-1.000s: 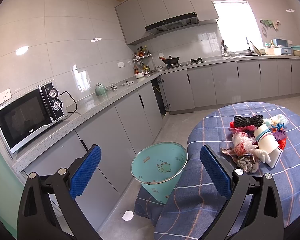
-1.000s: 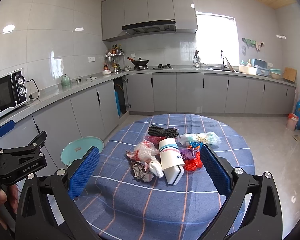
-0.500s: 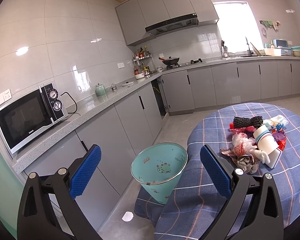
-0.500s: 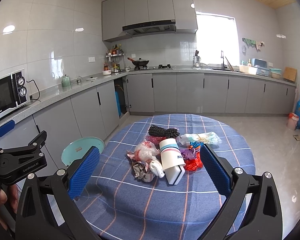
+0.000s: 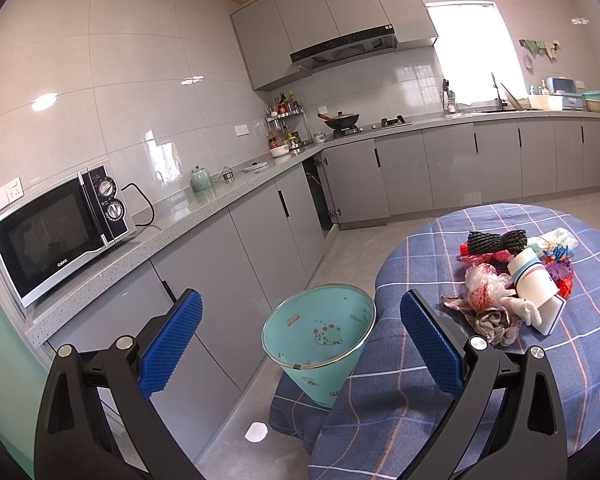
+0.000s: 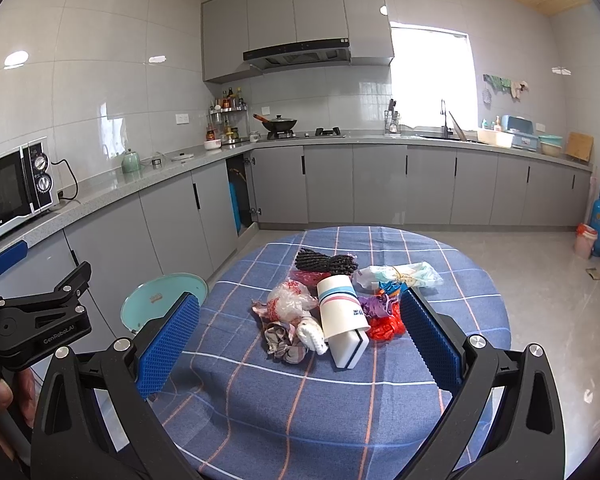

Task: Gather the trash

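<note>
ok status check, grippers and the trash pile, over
Left hand-held gripper open, empty; right hand-held gripper open, empty. Trash pile untouched on the checked tablecloth, paper cup tipped on top. Teal bin beside the table, nothing blocking.

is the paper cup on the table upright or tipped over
Tipped over: the paper cup lies on its side, leaning on a white block, base pointing away.

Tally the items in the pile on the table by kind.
Striped white paper cup: 1
White rectangular sponge block: 1
Black woven mesh bundle: 1
Crumpled plastic bags and wrappers: about 5, overlapping
Grey plaid cloth scrap: 1
White knitted piece: 1
Total: about 10
</note>
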`<act>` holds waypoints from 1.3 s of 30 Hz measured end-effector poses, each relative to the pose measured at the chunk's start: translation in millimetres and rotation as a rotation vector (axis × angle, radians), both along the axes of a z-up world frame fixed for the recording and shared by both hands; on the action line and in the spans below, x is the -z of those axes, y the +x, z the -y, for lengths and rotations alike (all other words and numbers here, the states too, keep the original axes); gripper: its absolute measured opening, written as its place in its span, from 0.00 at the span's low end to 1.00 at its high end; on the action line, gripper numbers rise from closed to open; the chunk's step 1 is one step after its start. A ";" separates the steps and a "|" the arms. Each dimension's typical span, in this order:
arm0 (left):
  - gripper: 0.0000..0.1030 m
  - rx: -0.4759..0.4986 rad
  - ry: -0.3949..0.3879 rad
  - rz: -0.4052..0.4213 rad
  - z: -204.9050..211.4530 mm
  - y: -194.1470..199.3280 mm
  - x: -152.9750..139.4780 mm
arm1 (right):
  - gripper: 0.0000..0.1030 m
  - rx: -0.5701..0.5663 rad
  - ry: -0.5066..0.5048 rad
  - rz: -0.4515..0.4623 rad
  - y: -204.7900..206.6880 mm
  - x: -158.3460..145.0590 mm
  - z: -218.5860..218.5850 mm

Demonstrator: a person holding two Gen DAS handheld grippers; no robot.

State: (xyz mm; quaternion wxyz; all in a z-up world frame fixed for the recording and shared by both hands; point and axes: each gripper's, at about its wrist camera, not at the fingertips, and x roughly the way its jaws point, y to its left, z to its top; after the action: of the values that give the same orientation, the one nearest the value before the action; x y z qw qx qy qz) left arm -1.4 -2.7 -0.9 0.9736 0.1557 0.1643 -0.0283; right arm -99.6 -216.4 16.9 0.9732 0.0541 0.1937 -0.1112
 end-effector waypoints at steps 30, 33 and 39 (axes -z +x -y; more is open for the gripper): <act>0.95 0.209 0.024 -0.181 148.3 114.5 89.2 | 0.95 0.245 -0.065 -0.163 76.1 110.1 110.1; 0.95 0.231 0.040 -0.197 167.9 124.2 95.5 | 0.95 0.246 -0.076 -0.159 79.4 113.6 113.8; 0.94 0.256 0.068 -0.264 194.0 140.7 118.4 | 0.95 0.255 -0.067 -0.167 84.4 122.9 124.9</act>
State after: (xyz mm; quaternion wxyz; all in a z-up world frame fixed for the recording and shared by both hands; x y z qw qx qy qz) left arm 139.3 -196.8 -119.2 0.9262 0.2032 0.2705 -0.1663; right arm -15.2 -341.3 -106.0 0.9330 0.0361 0.2619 -0.2443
